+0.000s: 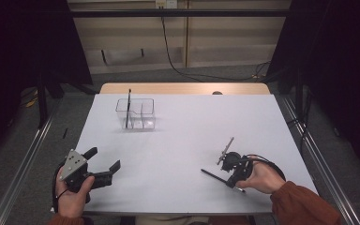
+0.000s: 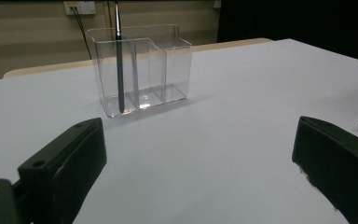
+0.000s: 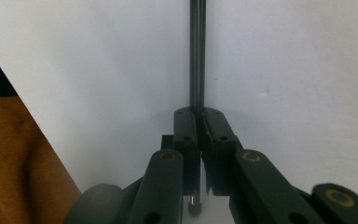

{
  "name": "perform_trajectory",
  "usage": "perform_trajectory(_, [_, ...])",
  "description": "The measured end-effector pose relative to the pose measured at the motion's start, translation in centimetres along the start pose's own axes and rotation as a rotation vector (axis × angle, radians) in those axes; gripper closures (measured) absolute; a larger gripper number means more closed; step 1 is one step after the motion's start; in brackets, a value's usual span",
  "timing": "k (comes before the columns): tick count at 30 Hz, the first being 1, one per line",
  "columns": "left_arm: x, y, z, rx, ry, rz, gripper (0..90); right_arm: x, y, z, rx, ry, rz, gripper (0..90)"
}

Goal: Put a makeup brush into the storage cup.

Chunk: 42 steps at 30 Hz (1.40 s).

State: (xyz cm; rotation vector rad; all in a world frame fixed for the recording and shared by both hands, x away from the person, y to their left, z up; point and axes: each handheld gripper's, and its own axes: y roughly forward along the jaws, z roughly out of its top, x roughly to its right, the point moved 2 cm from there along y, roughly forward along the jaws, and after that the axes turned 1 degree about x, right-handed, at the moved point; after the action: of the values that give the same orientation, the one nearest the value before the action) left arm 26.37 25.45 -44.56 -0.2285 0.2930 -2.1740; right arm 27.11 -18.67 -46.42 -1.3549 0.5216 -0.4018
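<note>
My right gripper (image 1: pixel 228 172) is clamped on a thin dark pen (image 3: pixel 196 56) — its jaws pinch the shaft, which lies low over the white table (image 1: pixel 187 140) near my side. My left gripper (image 1: pixel 104 164) rests at the near left corner, jaws spread wide with nothing between them. Well ahead of it stands a clear organizer (image 2: pixel 142 70) — another pen (image 2: pixel 120 60) leans upright in its leftmost compartment.

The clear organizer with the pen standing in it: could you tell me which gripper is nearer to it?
Left. The left gripper sits in front of the organizer, open and facing it. The right gripper is far across the table, shut on another pen.
</note>
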Motion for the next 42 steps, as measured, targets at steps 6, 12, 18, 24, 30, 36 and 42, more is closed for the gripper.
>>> perform_trajectory(6, [0.0,0.0,0.0,0.0,0.0,0.0,2.9,0.1,-0.1,-0.1,0.032,0.013,0.001,85.2])
perform_trajectory(12, [0.0,0.0,0.0,0.0,-0.001,0.001,2.9,0.2,-0.5,-0.3,0.094,0.039,0.012,85.2])
perform_trajectory(18, [0.0,0.0,0.0,-0.004,-0.006,0.003,2.9,0.6,-1.2,-0.5,0.168,0.087,0.032,85.2])
perform_trajectory(24, [0.0,0.0,0.0,-0.002,-0.004,0.001,2.9,0.8,-1.7,-0.7,0.246,0.105,0.039,85.1])
perform_trajectory(30, [0.0,0.0,0.0,-0.002,-0.004,0.003,2.9,1.1,-2.4,-0.8,0.355,0.11,0.042,85.1])
perform_trajectory(36, [0.0,0.0,0.0,-0.002,-0.004,0.003,2.9,1.5,-2.8,-1.2,0.453,0.116,0.066,85.1])
perform_trajectory(42, [0.0,0.0,0.0,-0.002,-0.006,0.004,2.9,1.7,-3.3,-1.4,0.542,0.108,0.061,85.1])
